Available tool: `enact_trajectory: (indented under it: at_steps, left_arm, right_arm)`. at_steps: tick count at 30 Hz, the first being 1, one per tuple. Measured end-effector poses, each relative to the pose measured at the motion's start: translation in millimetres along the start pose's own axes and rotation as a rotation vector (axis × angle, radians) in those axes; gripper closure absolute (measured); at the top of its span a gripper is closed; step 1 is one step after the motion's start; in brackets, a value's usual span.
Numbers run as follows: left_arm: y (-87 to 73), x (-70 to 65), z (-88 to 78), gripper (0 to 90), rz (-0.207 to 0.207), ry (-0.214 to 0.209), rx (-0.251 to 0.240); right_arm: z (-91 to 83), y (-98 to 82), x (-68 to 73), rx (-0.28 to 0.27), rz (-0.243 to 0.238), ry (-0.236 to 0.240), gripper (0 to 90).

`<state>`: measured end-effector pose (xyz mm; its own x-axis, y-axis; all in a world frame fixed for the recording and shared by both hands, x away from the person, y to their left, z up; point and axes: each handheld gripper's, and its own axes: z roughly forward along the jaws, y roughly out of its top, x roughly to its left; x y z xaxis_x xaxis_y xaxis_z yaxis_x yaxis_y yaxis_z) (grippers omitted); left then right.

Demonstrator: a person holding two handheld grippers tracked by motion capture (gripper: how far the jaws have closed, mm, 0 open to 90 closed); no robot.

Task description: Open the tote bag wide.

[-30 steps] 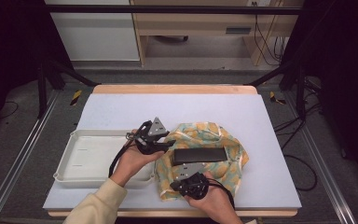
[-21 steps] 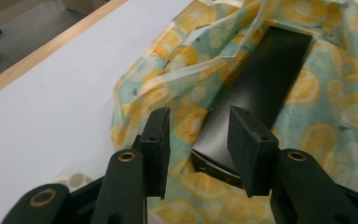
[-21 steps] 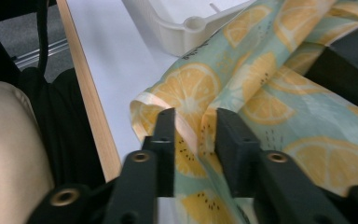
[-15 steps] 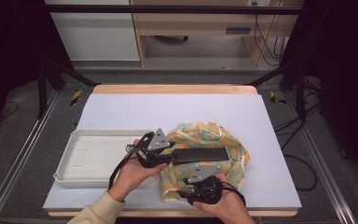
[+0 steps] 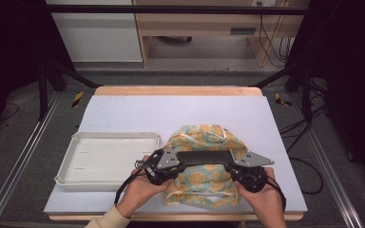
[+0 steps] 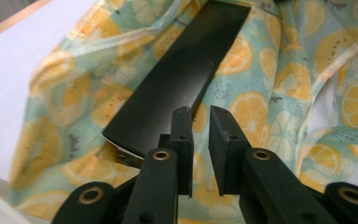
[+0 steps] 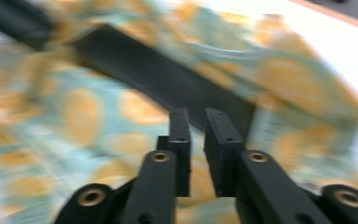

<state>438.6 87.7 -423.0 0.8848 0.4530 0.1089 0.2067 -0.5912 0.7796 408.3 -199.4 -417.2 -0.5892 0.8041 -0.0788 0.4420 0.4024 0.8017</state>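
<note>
A crumpled cloth (image 5: 204, 185) printed with orange and lemon slices lies on the table's near half. A flat black board (image 5: 204, 157) rests across it. My left gripper (image 5: 179, 164) is at the board's left end. In the left gripper view its jaws (image 6: 200, 116) hover just past the board's (image 6: 182, 79) near corner, over the cloth (image 6: 279, 84). They have just been closing to a slim gap with nothing between them. My right gripper (image 5: 234, 167) is at the board's right end. Its jaws (image 7: 196, 116) have also just been closing, empty, before the blurred board (image 7: 158, 77).
An empty white tray (image 5: 116, 135) sits on the table left of the cloth, close to my left hand. The pale table top (image 5: 180, 109) stretches beyond the cloth to a wooden far edge. Dark frame posts stand at both sides.
My right hand has swung from the cloth's front edge out to the board's right end. My left hand has slid toward the board's left end and sunk a little.
</note>
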Motion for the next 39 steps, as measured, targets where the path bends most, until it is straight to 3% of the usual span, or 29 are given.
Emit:
enact_trajectory:
  at_steps: [4, 6, 7, 10, 15, 19, 26, 31, 35, 39]
  left_arm:
    - [-3.1, -5.0, 5.0, 82.9, 0.012, -0.011, 0.026]
    - [-5.2, -8.2, 8.7, 83.1, 0.028, 0.001, 0.054]
    - [-7.8, -9.7, 11.9, 83.1, 0.041, 0.012, 0.082]
    - [-13.1, -10.6, 16.5, 83.2, 0.037, 0.006, 0.104]
    - [-18.4, -11.6, 22.0, 84.5, 0.025, -0.002, 0.128]
    - [-20.5, -11.9, 25.4, 88.7, 0.020, -0.015, 0.143]
    - [-22.0, -12.6, 24.3, 90.0, 0.019, -0.022, 0.150]
    - [-22.8, -12.6, 25.6, 90.0, 0.020, -0.028, 0.164]
    - [-23.2, -10.0, 25.8, 90.0, 0.019, -0.030, 0.172]
    - [-23.9, -9.7, 26.4, 90.0, 0.025, -0.032, 0.181]
  right_arm:
    - [5.6, -4.3, -15.8, 0.023, 0.034, -0.099, 89.1]
    - [9.6, -9.6, -20.3, 0.049, 0.049, -0.120, 90.0]
    - [11.9, -12.6, -21.3, 0.065, 0.056, -0.120, 90.0]
    - [17.6, -21.5, -21.0, 0.100, 0.076, -0.135, 90.0]
    - [28.5, -35.8, -19.5, 0.177, 0.103, -0.113, 90.0]
    - [32.5, -38.4, -22.6, 0.194, 0.108, -0.099, 90.0]
    - [11.9, -30.9, -18.4, 0.107, 0.071, -0.057, 90.0]
    - [-3.3, -6.0, -22.4, 0.039, 0.020, -0.051, 90.0]
    - [4.8, 18.6, -33.0, 0.012, -0.028, -0.034, 90.0]
    - [29.1, 31.9, -47.9, 0.022, -0.016, 0.005, 90.0]
